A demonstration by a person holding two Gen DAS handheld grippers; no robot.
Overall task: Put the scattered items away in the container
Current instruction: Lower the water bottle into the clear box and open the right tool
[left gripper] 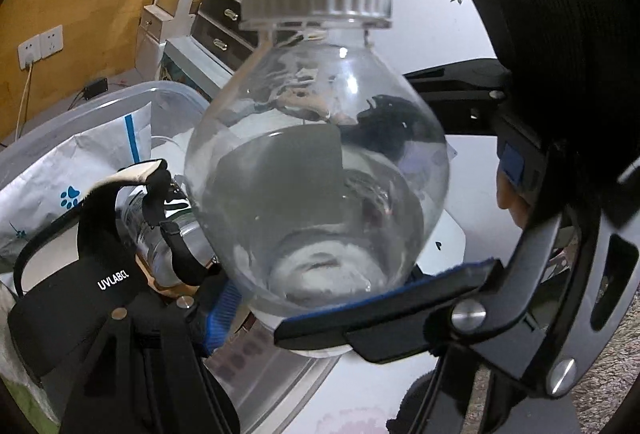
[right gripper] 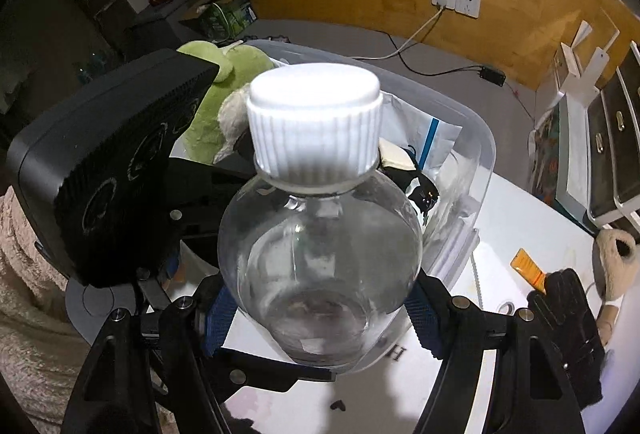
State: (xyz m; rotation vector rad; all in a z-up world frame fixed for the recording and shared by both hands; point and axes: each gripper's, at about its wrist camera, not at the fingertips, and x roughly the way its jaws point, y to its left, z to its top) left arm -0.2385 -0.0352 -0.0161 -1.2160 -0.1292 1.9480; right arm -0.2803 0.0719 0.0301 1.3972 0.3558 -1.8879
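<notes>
Clear plastic bottle with ribbed white cap [right gripper: 316, 218], part-filled, upright: clamped low on its body by both the right gripper [right gripper: 320, 318] and the left gripper [left gripper: 332, 298], probably for a steady two-handed carry. Translucent plastic storage bin [right gripper: 476, 138], its destination, lies at twelve o'clock just behind, already holding a black cap [left gripper: 80, 294] and a green plush toy [right gripper: 224, 82].

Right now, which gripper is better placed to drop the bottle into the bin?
Probably right gripper: both clamp the bottle, but the bin lies straight ahead of it, off to the side for the left gripper.

Both wrist cams sit very close behind the bottle [left gripper: 316, 170] – it fills each frame. Shared background: clear container [right gripper: 460, 122] and wall sockets [right gripper: 456, 0].
</notes>
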